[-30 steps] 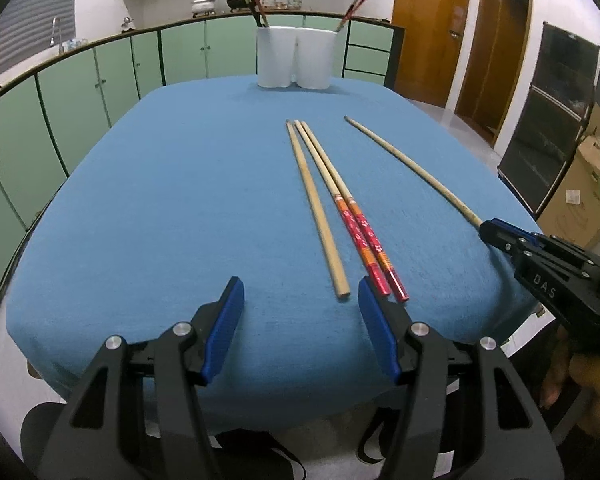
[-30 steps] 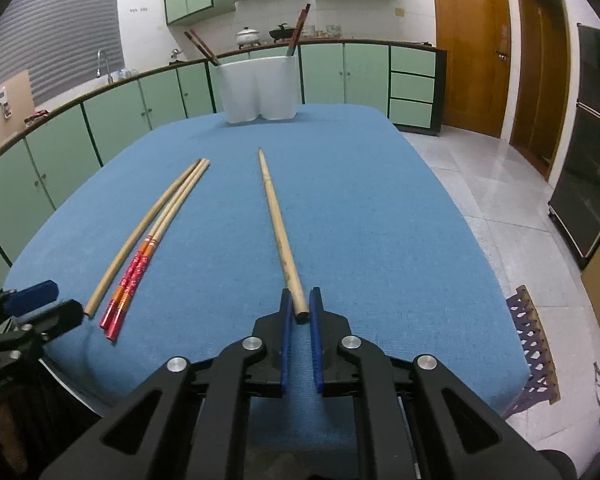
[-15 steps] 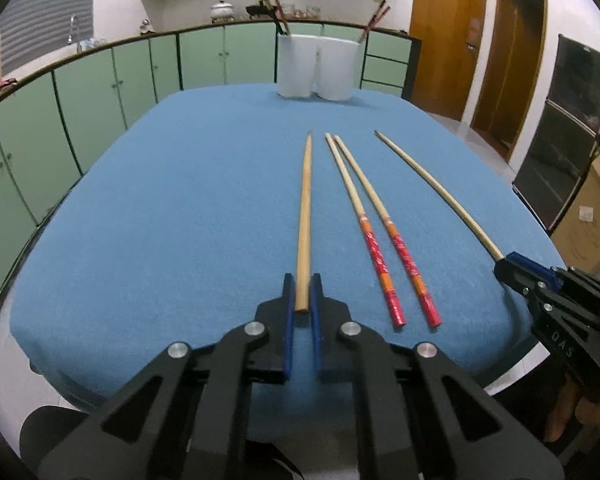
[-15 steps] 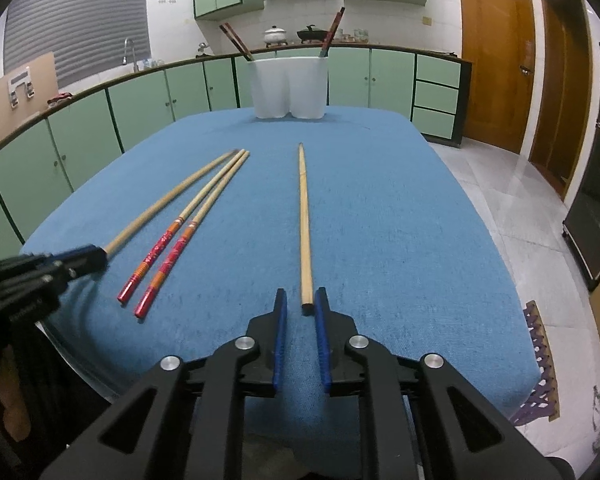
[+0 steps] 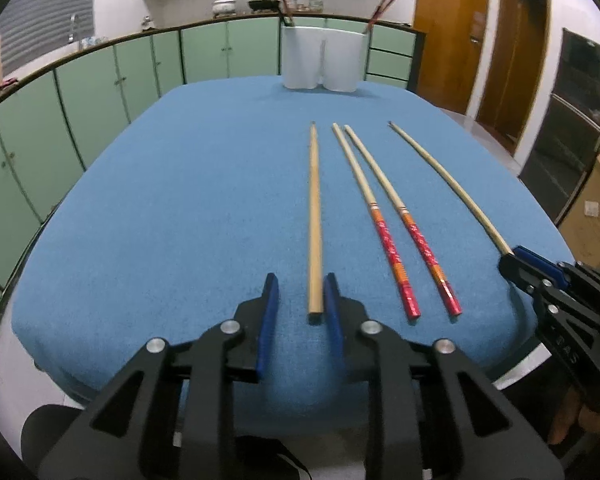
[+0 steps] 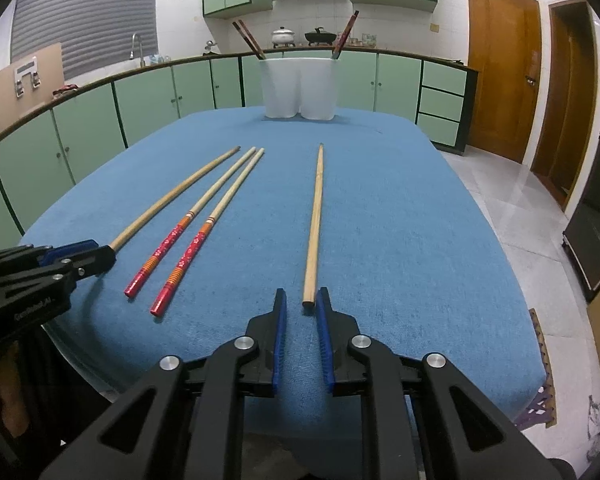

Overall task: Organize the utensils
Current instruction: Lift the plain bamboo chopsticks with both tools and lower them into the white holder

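Four chopsticks on the blue bench point(image 5: 180, 200), is that right?

— Yes, all lying flat with their thin tips towards the far end. Take the red-handled pair point(image 5: 381, 236) in the middle as the marker.

Fine. What sits furthest left of that pair?

— The left hand-held gripper point(image 5: 300, 292). Its jaws are apart and opening. The thick end of a plain wooden chopstick point(image 5: 314, 216) lies between them, close against one blue pad and clear of the other, so nothing is clamped. That stick runs just left of the pair, with a strip of blue cloth between them.

And the pair itself?

— Two sticks side by side, nearly touching at the tips and spread a little at the red ends. No gripper is on them.

To the right of the pair?

— A second plain wooden chopstick point(image 6: 315, 220), set further from the pair than the first one. Its thick end lies between the tips of the right hand-held gripper point(image 6: 301, 296), whose jaws stand a little apart. It is nearer one pad, and I see no squeeze on it.

Anything past the pair's thin tips?

— A white two-cup holder point(image 5: 300, 60) at the far edge of the bench. Dark chopsticks point(image 6: 248, 39) lean out of its left cup and reddish ones point(image 6: 346, 32) out of its right cup.
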Available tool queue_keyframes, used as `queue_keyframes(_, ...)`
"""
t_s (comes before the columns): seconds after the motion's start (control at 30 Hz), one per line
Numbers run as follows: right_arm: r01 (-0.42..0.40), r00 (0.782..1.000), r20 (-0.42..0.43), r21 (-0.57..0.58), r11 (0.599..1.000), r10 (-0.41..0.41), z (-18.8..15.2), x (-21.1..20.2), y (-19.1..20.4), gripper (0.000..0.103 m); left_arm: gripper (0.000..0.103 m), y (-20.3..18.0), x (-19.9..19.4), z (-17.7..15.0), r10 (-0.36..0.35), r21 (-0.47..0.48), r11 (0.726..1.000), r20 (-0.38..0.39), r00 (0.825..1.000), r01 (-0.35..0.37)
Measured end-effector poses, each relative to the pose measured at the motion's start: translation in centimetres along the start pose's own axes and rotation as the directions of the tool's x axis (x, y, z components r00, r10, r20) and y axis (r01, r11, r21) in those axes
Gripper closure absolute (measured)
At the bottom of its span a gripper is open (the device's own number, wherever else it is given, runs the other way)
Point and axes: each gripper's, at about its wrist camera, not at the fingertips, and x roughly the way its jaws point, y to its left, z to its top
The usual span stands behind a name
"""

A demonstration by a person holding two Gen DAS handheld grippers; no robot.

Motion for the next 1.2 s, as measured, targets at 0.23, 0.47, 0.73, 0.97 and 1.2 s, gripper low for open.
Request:
queue_keyframes(0.23, -0.007, 1.0, 0.025, 0.038, 0.999, 0.006, 0.7, -1.5, -0.5, 0.096, 0.097, 0.2, -1.4, 0.6, -0.051, -0.024, 0.998, 0.02, 0.998, 0.052)
queue_keyframes(0.47, -0.012, 0.995, 0.098, 0.059, 0.998, 0.007, 2.6, -5.2, -1.0, 0.096, 0.097, 0.8, -5.3, 2.7, -0.066, -0.052, 0.996, 0.077, 0.995, 0.07)
queue_keyframes(0.73, -0.015, 0.982, 0.187, 0.034, 0.999, 0.009, 6.5, -9.0, -0.8, 0.096, 0.097, 0.8, -9.2, 6.3, -0.053, -0.041, 0.997, 0.152, 0.987, 0.06)
queue_keyframes(0.97, -0.026, 0.977, 0.211, -0.011, 1.0, 0.028, 11.1, -10.5, -1.1, 0.096, 0.097, 0.5, -11.1, 10.1, -0.047, 0.002, 0.999, 0.186, 0.981, 0.048)
queue_keyframes(1.2, -0.049, 0.983, 0.176, -0.043, 0.998, 0.056, 15.6, -9.2, -1.7, 0.096, 0.097, 0.9, -11.5, 13.5, -0.068, 0.017, 0.998, 0.196, 0.978, 0.066)
